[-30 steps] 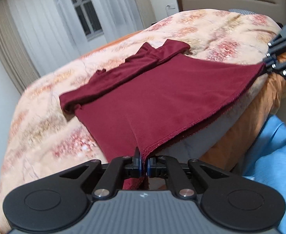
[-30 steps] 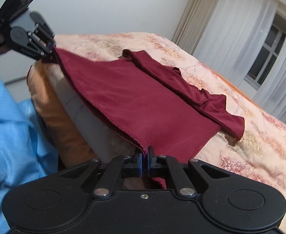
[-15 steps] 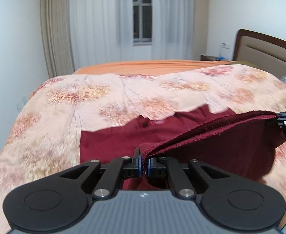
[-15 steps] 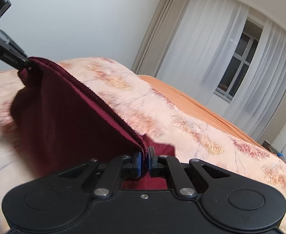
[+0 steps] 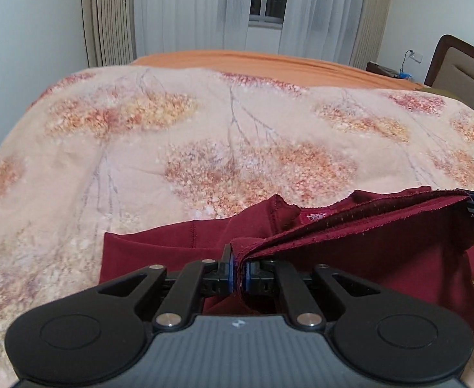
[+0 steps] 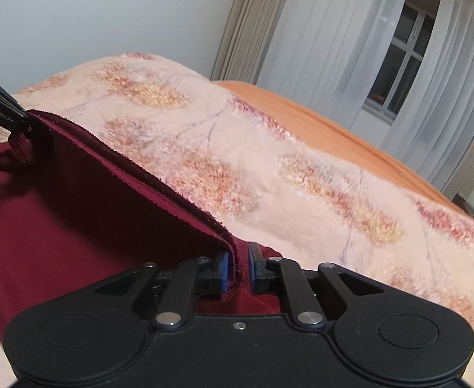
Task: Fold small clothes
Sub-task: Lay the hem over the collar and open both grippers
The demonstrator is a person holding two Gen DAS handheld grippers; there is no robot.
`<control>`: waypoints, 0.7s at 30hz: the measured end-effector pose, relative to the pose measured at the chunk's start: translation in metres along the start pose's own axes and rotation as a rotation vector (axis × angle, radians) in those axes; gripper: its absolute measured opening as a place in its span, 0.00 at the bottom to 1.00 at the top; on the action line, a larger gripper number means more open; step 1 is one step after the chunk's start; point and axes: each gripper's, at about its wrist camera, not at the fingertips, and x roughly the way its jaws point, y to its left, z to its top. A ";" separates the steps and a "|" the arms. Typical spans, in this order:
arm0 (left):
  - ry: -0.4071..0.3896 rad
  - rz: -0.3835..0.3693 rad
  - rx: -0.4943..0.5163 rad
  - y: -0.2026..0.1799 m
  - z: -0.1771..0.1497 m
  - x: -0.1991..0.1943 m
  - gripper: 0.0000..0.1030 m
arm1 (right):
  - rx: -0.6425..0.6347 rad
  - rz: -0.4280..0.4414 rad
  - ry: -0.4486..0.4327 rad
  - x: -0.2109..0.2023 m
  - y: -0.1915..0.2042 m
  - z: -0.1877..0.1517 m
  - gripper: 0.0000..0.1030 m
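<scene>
The left gripper [image 5: 237, 270] pinches one hem corner of the dark red garment [image 5: 366, 252]; the right gripper [image 6: 237, 266] has just been opening, cloth loose between its jaws; the raw-edged hem stretches between them over the folded soft knit on the floral bedspread [image 5: 204, 135].

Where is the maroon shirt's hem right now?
In both wrist views the hem stretches just above the floral bedspread, over the rest of the maroon shirt, between the left tool and right tool.
</scene>
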 end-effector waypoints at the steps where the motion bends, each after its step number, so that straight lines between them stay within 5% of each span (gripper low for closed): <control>1: 0.013 -0.002 -0.009 0.002 0.001 0.007 0.08 | 0.006 0.004 0.009 0.008 -0.003 0.000 0.15; 6: 0.058 -0.004 -0.045 0.013 0.007 0.029 0.21 | 0.052 0.015 0.035 0.037 -0.012 -0.005 0.23; 11: 0.063 0.006 -0.065 0.027 0.013 0.033 0.66 | 0.097 0.021 0.047 0.051 -0.018 -0.011 0.33; 14: 0.062 -0.026 -0.100 0.043 0.019 0.032 0.77 | 0.152 0.018 0.057 0.058 -0.025 -0.012 0.47; 16: 0.063 -0.043 -0.119 0.051 0.022 0.032 0.83 | 0.185 -0.006 0.056 0.061 -0.030 -0.013 0.66; 21: 0.067 -0.102 -0.129 0.066 0.026 0.030 0.93 | 0.292 -0.011 0.091 0.069 -0.045 -0.016 0.80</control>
